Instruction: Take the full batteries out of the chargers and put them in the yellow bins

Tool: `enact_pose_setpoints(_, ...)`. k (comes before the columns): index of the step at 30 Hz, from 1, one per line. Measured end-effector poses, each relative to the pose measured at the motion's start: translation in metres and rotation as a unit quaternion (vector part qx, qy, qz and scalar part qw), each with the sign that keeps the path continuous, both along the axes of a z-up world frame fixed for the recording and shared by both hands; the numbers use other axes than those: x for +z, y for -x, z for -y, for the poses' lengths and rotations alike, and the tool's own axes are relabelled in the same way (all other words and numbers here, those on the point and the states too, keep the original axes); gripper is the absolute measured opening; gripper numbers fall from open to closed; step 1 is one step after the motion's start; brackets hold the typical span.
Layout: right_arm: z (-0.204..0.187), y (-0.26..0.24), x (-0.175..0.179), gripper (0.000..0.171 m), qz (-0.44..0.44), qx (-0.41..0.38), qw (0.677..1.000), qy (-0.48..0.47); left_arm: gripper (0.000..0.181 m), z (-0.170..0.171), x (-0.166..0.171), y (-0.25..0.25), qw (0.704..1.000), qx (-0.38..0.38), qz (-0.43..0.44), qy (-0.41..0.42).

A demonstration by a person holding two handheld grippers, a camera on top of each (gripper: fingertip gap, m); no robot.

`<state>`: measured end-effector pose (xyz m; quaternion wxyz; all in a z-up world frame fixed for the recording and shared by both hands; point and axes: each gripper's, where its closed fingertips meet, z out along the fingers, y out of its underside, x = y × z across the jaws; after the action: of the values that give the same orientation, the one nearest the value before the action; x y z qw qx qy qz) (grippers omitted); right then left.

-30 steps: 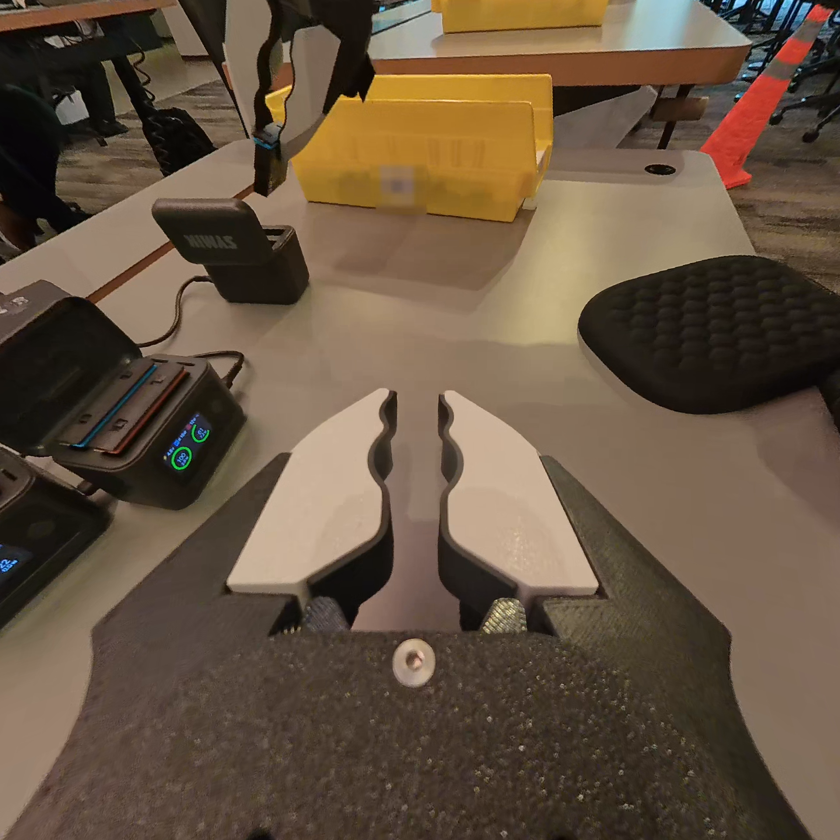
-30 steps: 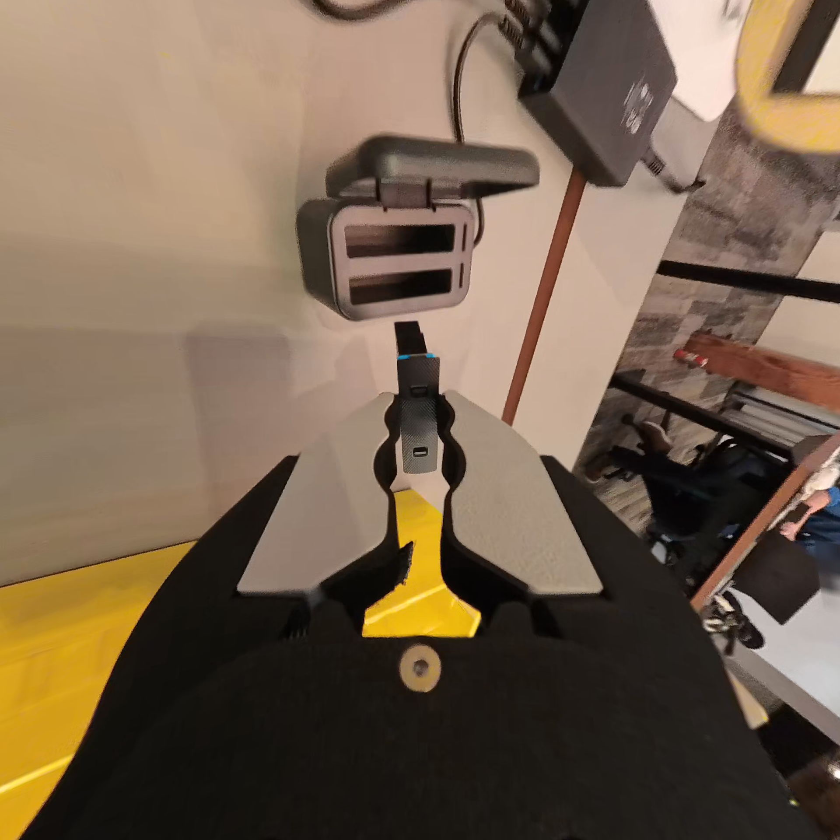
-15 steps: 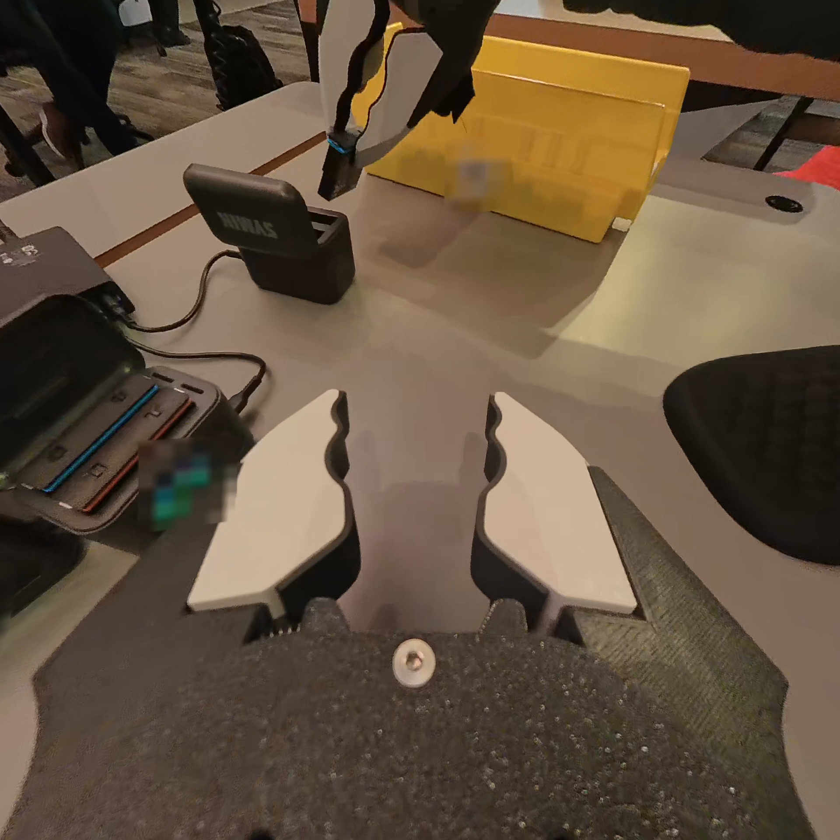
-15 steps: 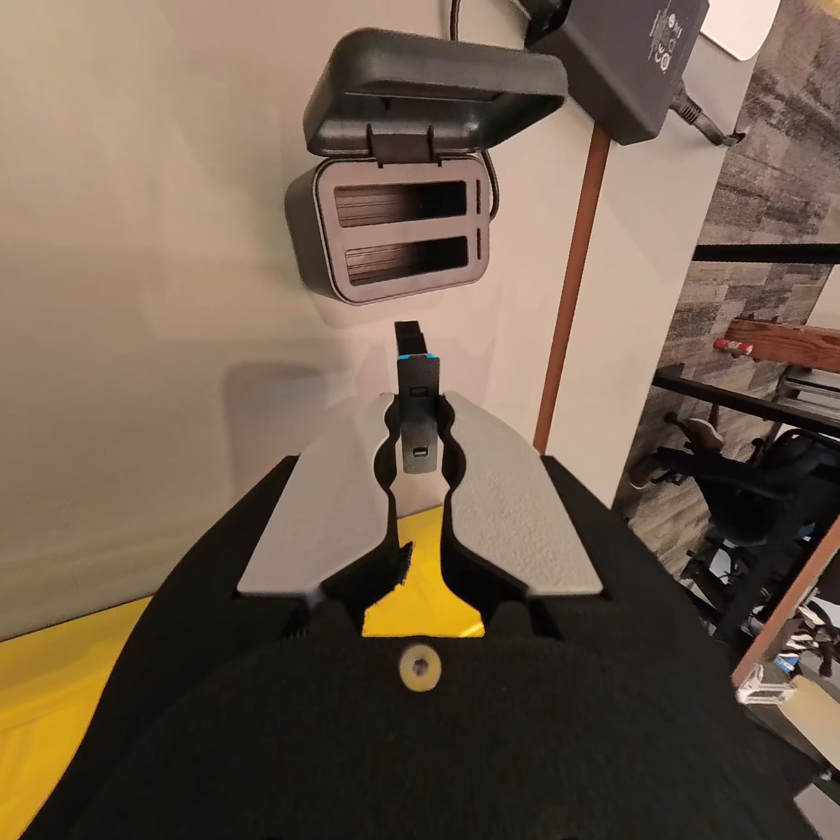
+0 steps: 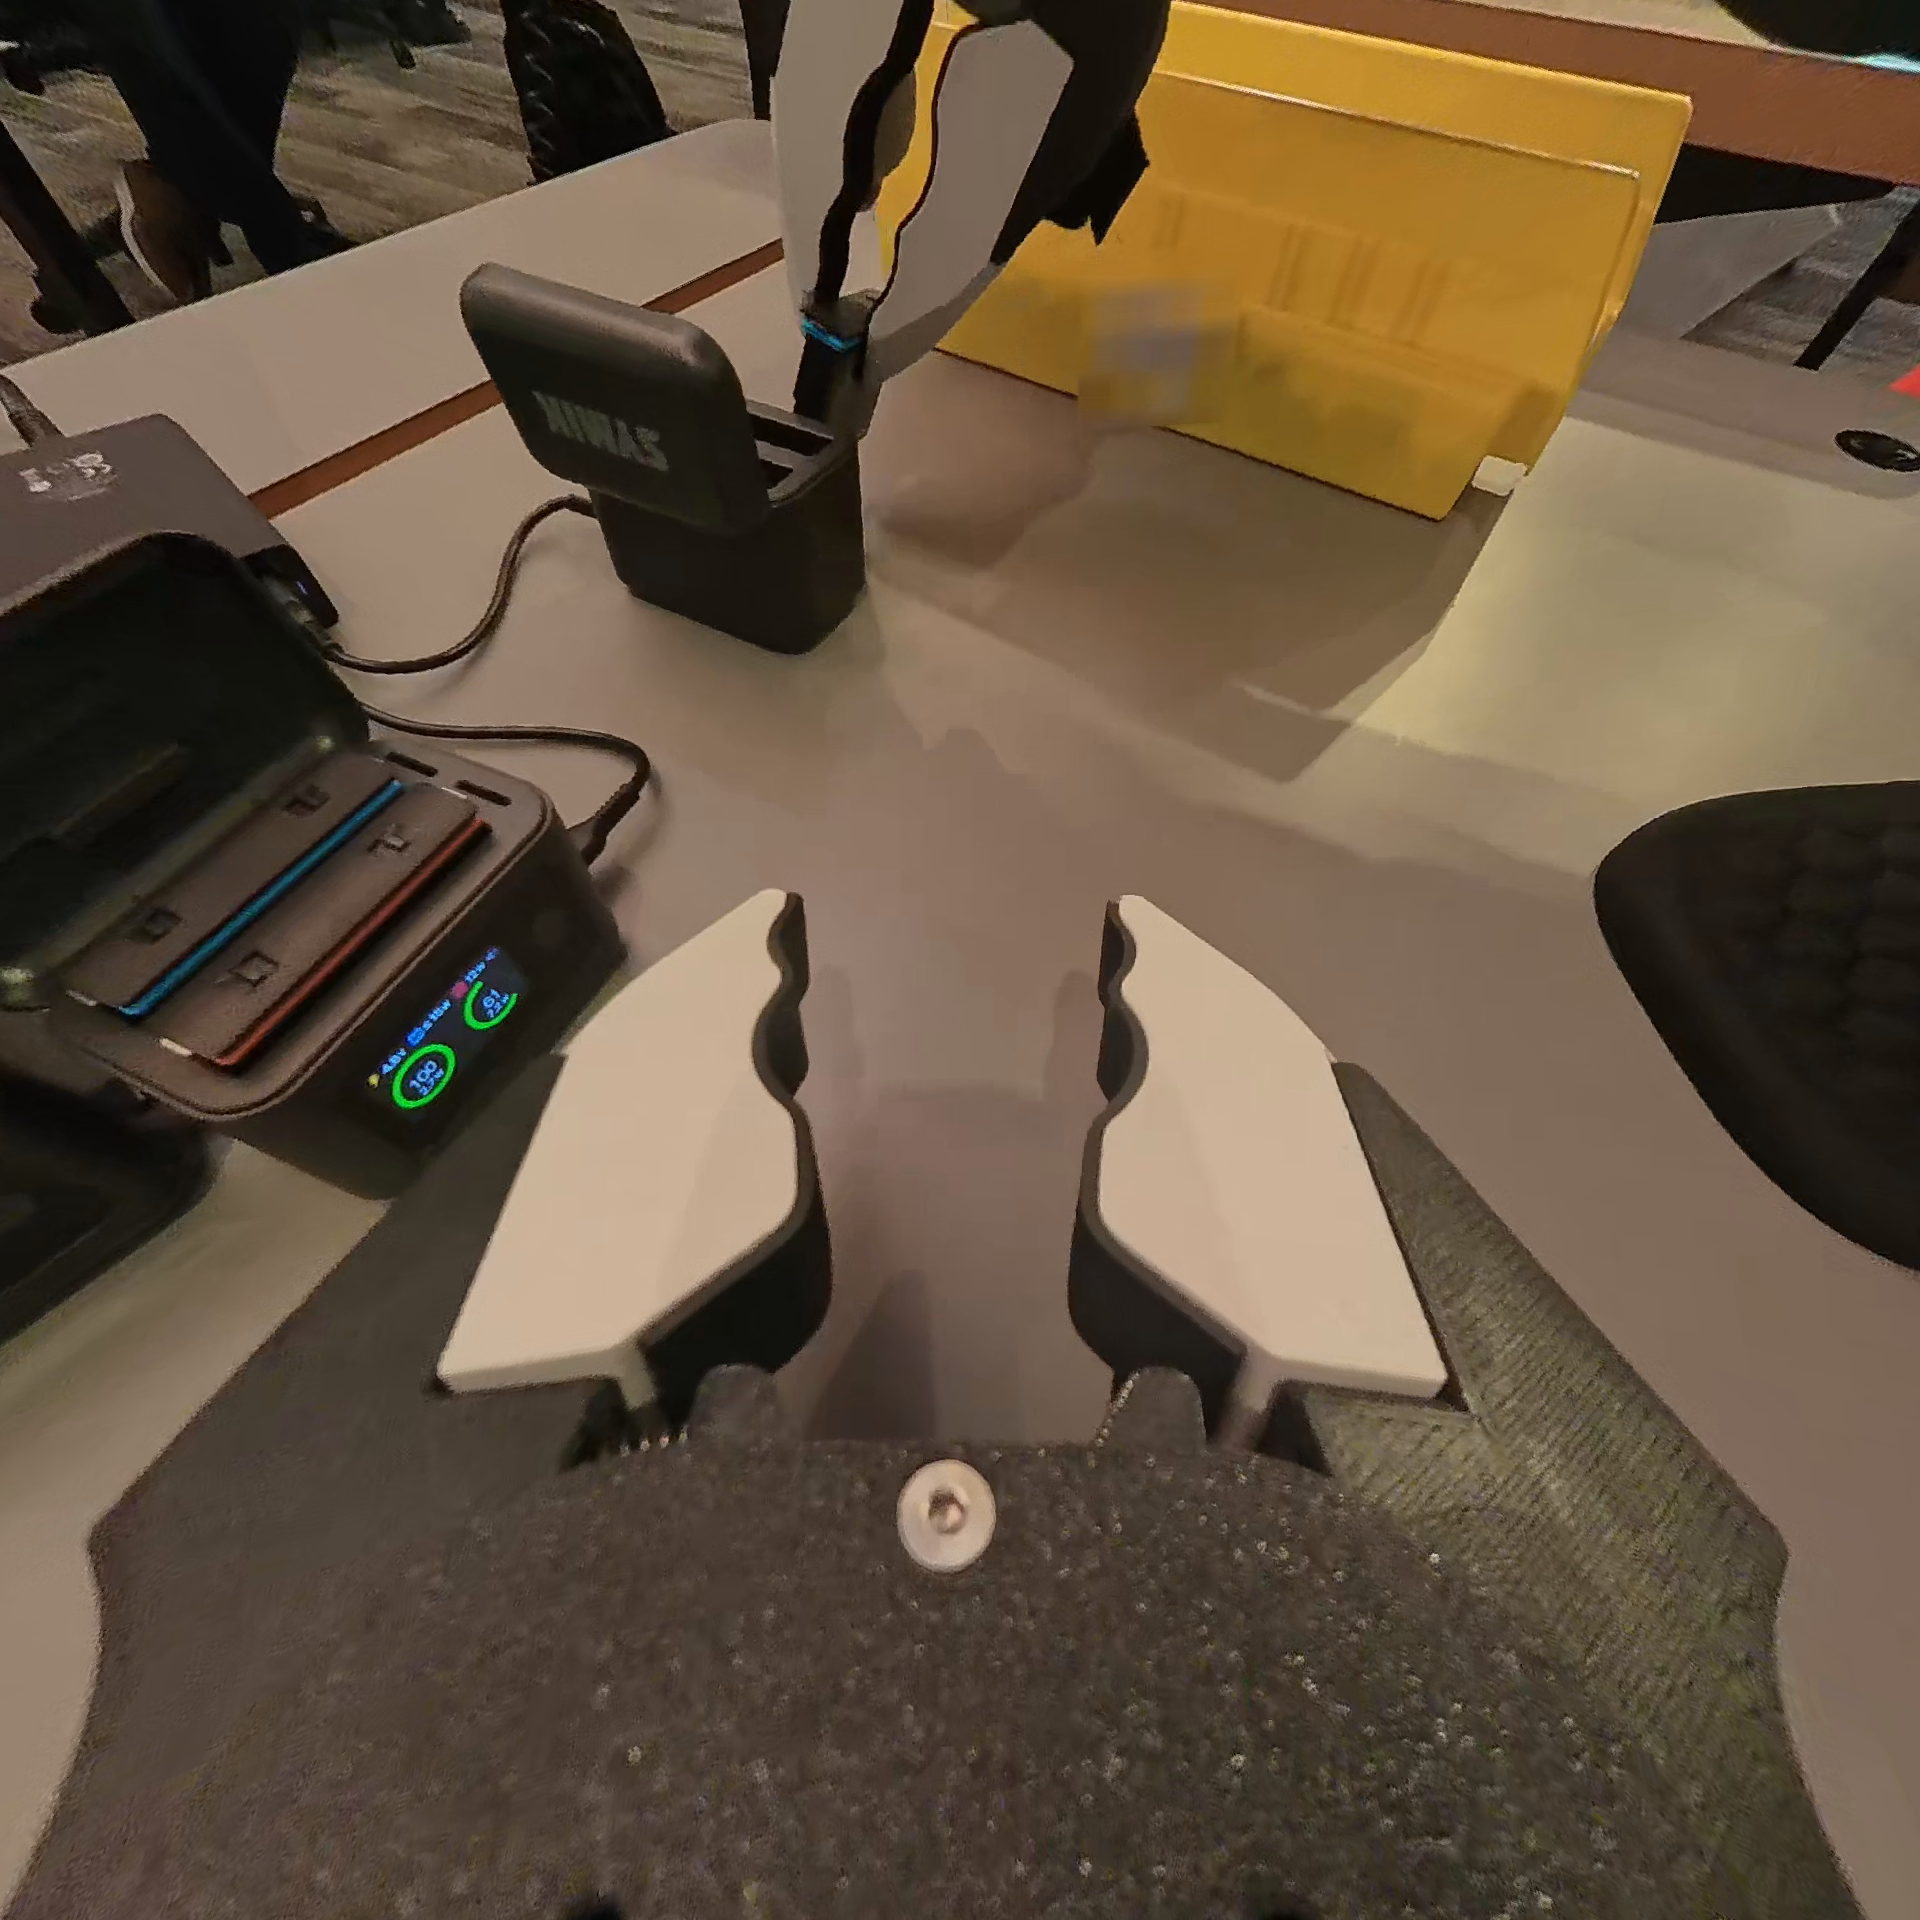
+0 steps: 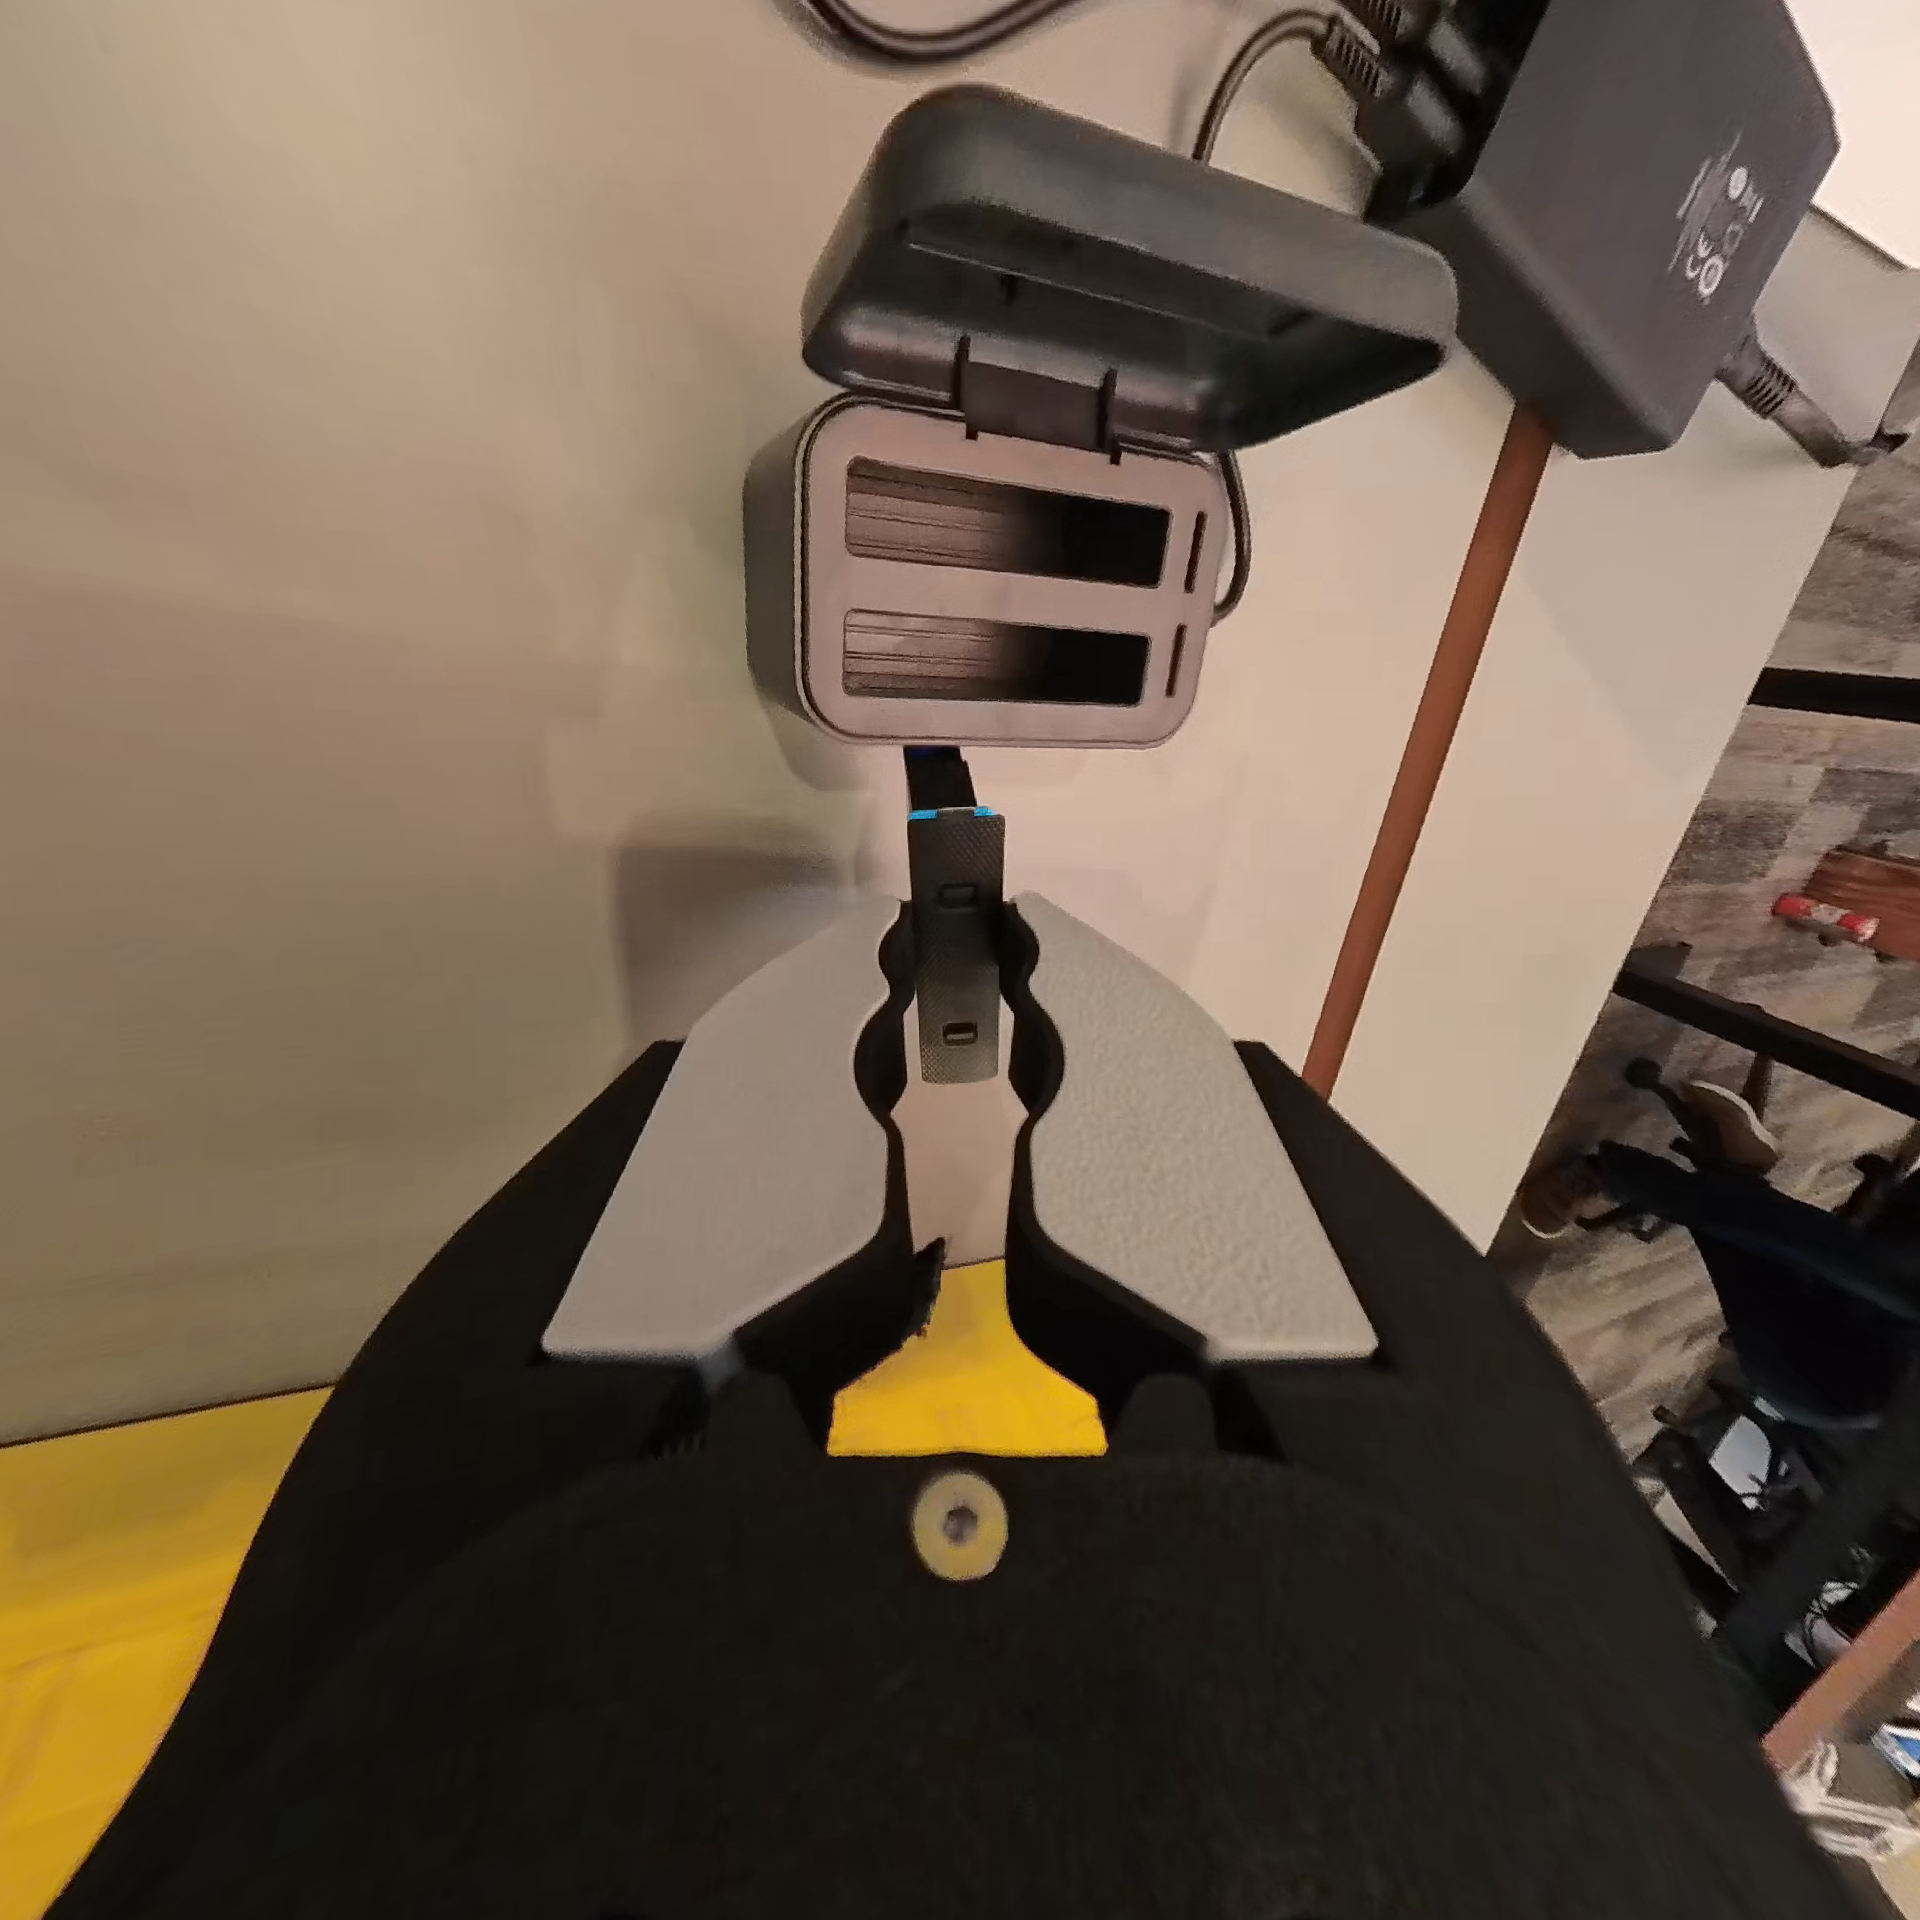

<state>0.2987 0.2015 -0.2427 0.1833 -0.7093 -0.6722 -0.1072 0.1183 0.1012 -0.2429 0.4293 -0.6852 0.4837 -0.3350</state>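
My right gripper [image 6: 956, 920] is shut on a slim black battery [image 6: 958, 966] with a blue band. It holds the battery upright, with its far end right at the top of a small black charger [image 6: 997, 603]. This charger has its lid open and two empty slots. In the left wrist view the same battery [image 5: 831, 348] hangs over that charger [image 5: 748, 520]. My left gripper [image 5: 951, 914] is open and empty, low over the table. A larger charger [image 5: 312, 935] with a lit display holds two batteries at its left. The yellow bin [image 5: 1351, 260] stands behind.
A black honeycomb cushion [image 5: 1787, 1018] lies at the right. Cables [image 5: 499, 613] run from both chargers to a dark power adapter [image 6: 1662, 208] near the table's far edge. Part of another dark charger [image 5: 73, 1226] shows at the lower left. The yellow bin [image 6: 104, 1558] lies under my right gripper's body. Some 20 cm of space lies between my two pairs of fingers.
My right gripper has carried the battery from beside the yellow bin down to the small charger's top. My left gripper has opened wider and shifted toward the chargers.
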Motion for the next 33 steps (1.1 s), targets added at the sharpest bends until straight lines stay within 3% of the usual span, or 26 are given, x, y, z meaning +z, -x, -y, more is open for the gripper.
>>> enact_pose_setpoints(4,0.005,0.002,0.011,0.015,0.008,0.026,1.0,0.002,0.053,0.0,-0.001,0.0,1.0,-0.001,-0.002,-0.003)
enact_pose_setpoints(9,0.003,0.017,0.028,0.015,0.074,0.148,0.985,-0.046,0.052,0.002,-0.005,-0.001,1.0,-0.006,-0.008,-0.001)
enact_pose_setpoints(15,-0.006,0.03,0.027,0.015,0.207,0.294,0.93,-0.077,0.051,0.003,-0.006,-0.001,1.0,-0.006,-0.012,-0.007)
enact_pose_setpoints(26,-0.003,0.04,0.026,0.015,0.341,0.479,0.802,-0.105,0.05,0.004,-0.007,-0.001,1.0,-0.015,-0.012,-0.003)
enact_pose_setpoints(33,0.001,0.044,0.023,0.015,0.342,0.518,0.78,-0.08,0.049,0.007,-0.006,-0.001,1.0,-0.023,-0.006,0.002)
